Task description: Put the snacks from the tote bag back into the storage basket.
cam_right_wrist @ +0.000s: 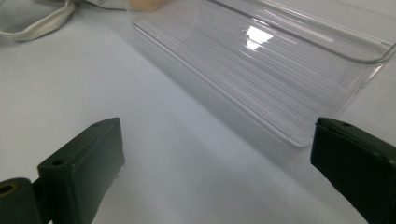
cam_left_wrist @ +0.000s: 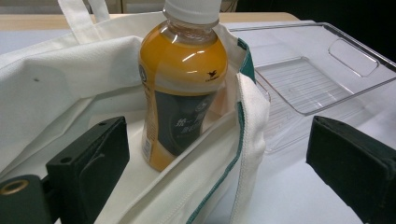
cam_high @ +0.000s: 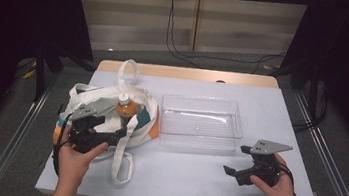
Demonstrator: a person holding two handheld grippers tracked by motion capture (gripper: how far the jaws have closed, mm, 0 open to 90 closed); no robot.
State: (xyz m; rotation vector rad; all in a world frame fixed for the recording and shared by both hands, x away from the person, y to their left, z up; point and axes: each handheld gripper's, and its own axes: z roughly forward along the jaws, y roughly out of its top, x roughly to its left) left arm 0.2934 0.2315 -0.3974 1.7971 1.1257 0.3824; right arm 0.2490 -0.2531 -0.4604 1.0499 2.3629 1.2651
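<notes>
1. My table [cam_high: 187, 180] has a pale, near-white top with a wooden strip along its far edge.
2. A white cloth bag [cam_high: 96, 101] with teal trim lies on the left part, its straps [cam_high: 121, 164] trailing over the surface toward me.
3. A clear plastic tray [cam_high: 200, 122] sits in the middle, just beside the bag.

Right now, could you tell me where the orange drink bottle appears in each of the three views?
High view: the bottle stands left of centre, inside the white tote bag.
Left gripper view: top centre, upright in the bag's mouth.
Right gripper view: I cannot pick the bottle out.
Shared landmark: the clear plastic tray.
</notes>
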